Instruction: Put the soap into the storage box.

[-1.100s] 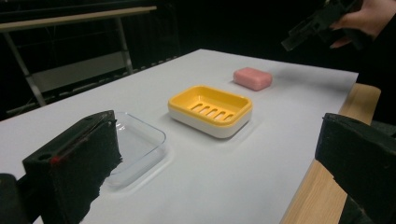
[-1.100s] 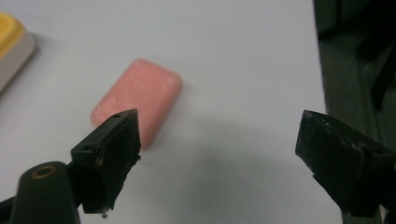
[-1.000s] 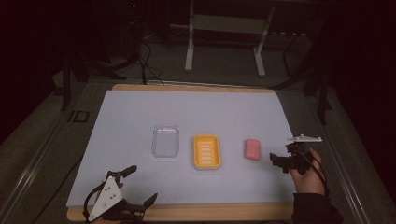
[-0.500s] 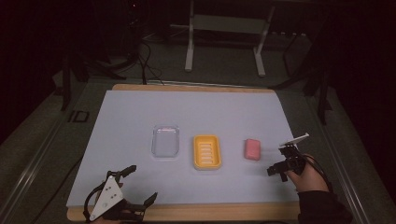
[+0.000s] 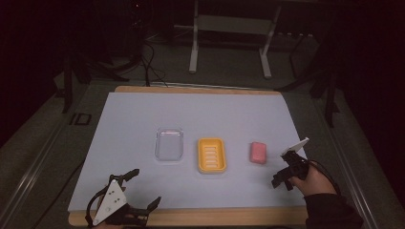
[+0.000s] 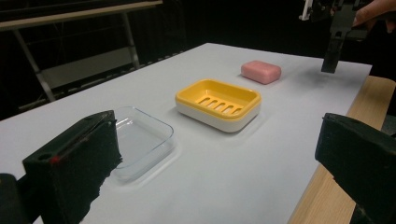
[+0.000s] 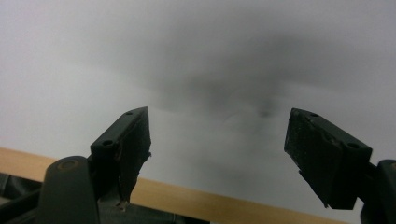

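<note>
**Two grippers at the near edge, three things in a row**

On the white sheet (image 5: 200, 114) a clear tray (image 5: 169, 144), a yellow soap dish (image 5: 211, 155) and a pink soap bar (image 5: 258, 152) lie side by side. The right gripper (image 5: 282, 180), held in a hand (image 5: 313, 177), hangs near the soap, jaws parted, empty, having just narrowed. The left gripper (image 5: 143, 191) sits at the near wooden edge (image 5: 229, 215), jaws spread.

Left tool (image 5: 143, 193): black frame, two blunt black jaws with worn pads (screw holes show in the pad faces), grey three-cornered plate dotted with small holes, black cable looped behind.

Right tool (image 5: 282, 181): black body, pale grey plate on top, black cable. Hand (image 5: 313, 179) wears a dark sleeve (image 5: 332, 212).
</note>
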Demonstrator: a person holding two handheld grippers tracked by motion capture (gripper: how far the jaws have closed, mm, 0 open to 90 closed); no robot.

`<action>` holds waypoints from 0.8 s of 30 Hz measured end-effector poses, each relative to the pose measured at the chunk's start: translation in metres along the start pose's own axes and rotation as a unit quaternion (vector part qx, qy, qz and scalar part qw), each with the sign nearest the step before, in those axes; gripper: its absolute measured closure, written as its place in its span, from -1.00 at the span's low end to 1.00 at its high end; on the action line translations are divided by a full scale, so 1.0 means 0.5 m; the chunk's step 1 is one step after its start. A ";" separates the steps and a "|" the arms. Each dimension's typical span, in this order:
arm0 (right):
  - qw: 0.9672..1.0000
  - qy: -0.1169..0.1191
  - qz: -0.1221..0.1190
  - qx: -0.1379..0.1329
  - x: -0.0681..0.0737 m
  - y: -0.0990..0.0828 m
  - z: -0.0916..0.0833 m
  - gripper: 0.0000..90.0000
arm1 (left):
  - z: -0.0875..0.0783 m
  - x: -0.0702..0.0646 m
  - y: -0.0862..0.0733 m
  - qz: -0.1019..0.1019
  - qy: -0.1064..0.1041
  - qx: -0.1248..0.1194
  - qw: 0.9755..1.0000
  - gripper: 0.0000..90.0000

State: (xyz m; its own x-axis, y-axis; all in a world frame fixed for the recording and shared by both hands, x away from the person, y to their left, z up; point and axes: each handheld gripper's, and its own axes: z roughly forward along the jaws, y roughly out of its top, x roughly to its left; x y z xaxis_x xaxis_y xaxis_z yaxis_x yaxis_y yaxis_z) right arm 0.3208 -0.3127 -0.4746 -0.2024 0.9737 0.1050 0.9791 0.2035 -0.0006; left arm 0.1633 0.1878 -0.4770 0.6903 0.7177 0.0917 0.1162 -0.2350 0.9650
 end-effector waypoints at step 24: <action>0.998 0.010 -0.038 0.045 0.101 0.030 0.019 -0.55 | -0.003 0.001 0.000 0.001 0.013 -0.004 1.000 -0.99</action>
State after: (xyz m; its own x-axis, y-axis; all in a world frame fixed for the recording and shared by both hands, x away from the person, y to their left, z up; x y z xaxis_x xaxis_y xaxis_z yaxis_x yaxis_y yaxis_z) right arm 0.3248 -0.2595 -0.4788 -0.2749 0.9529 0.1278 0.9547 0.2864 -0.0814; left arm 0.1625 0.1894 -0.4767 0.6716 0.7341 0.1007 0.1086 -0.2320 0.9666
